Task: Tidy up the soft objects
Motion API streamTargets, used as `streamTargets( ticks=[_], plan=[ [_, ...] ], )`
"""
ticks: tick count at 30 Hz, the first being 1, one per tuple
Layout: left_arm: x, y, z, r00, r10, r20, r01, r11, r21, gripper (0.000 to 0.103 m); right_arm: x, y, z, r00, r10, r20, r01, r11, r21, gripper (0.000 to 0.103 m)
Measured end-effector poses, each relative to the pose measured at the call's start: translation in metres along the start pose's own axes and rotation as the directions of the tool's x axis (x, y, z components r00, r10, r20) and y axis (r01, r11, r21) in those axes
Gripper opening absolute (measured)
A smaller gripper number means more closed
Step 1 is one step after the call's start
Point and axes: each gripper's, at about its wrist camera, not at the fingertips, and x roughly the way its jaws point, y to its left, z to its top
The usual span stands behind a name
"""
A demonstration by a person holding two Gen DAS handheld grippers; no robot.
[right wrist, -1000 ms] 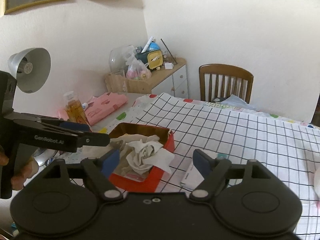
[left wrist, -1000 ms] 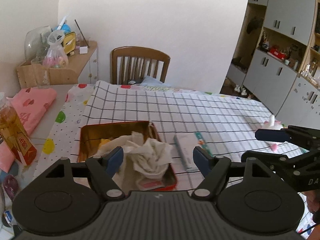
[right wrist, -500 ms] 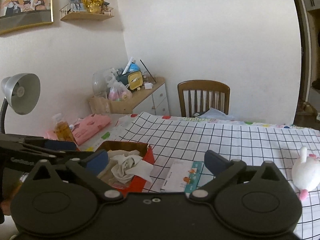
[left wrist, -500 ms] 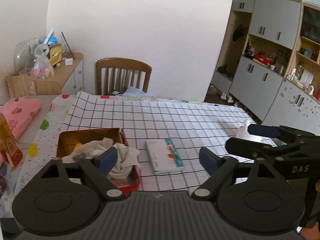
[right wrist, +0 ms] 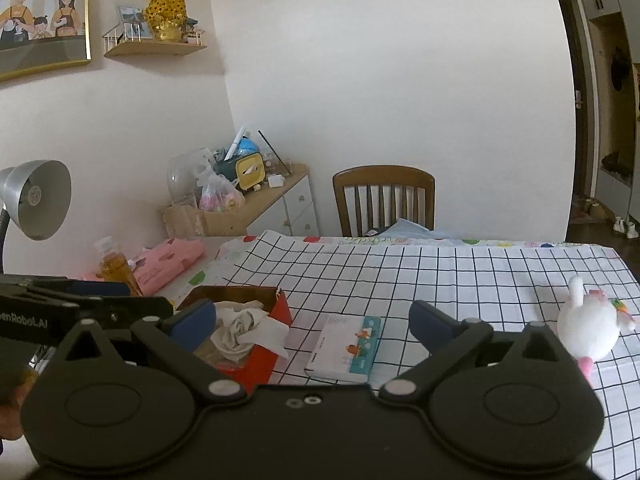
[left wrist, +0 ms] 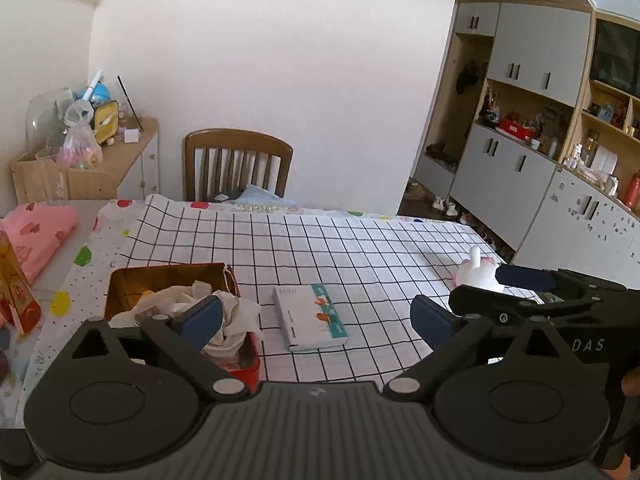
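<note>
A red tin box [left wrist: 120, 282] [right wrist: 280, 308] holds crumpled white cloths [left wrist: 236, 316] [right wrist: 240, 326] at the table's front left. A white plush toy [left wrist: 478, 272] [right wrist: 588, 326] lies on the checked tablecloth at the right. My left gripper [left wrist: 316, 316] is open and empty, raised above the front edge near the box. My right gripper [right wrist: 312, 316] is open and empty, also held back above the front edge; it shows in the left wrist view [left wrist: 520, 280] in front of the plush toy.
A small book [left wrist: 310, 316] [right wrist: 346, 346] lies between box and toy. A pink cloth [left wrist: 36, 232] [right wrist: 168, 264] and an amber bottle [right wrist: 114, 268] sit at the left. A wooden chair [left wrist: 238, 164] stands behind the table, a desk lamp [right wrist: 38, 200] at far left.
Both grippers have pulled back and up from the red box, staying open and empty. The cloths stay in the box. The plush toy has come into view.
</note>
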Motion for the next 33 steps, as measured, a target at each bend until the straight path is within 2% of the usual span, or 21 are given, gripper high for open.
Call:
streamTargets(
  ticks=[7, 15, 20, 25, 33],
  plan=[
    [-0.008, -0.003, -0.001, 1.0, 0.022, 0.018, -0.022, 1.0, 0.018, 0.102, -0.008, 0.006, 0.001, 1.0, -0.018, 0.023, 0.018, 1.0, -0.008, 0.103],
    [-0.013, -0.004, -0.002, 1.0, 0.004, 0.028, -0.005, 1.0, 0.027, 0.102, -0.015, 0.005, -0.003, 0.999, -0.05, 0.017, 0.049, 0.998, 0.037, 0.103],
    [-0.016, -0.004, -0.003, 0.999, 0.016, 0.034, -0.018, 0.999, 0.036, 0.102, -0.018, 0.006, -0.005, 0.997, -0.074, 0.016, 0.073, 0.996, 0.06, 0.103],
    [-0.019, -0.006, -0.002, 0.998, 0.026, 0.052, -0.029, 0.998, 0.05, 0.102, -0.026, 0.014, -0.01, 0.992, -0.116, 0.058, 0.112, 0.992, 0.062, 0.103],
    [-0.019, -0.008, -0.002, 0.999, 0.019, 0.049, -0.022, 0.998, 0.059, 0.102, -0.029, 0.016, -0.01, 0.985, -0.157, 0.069, 0.153, 0.987, 0.058, 0.103]
  ],
)
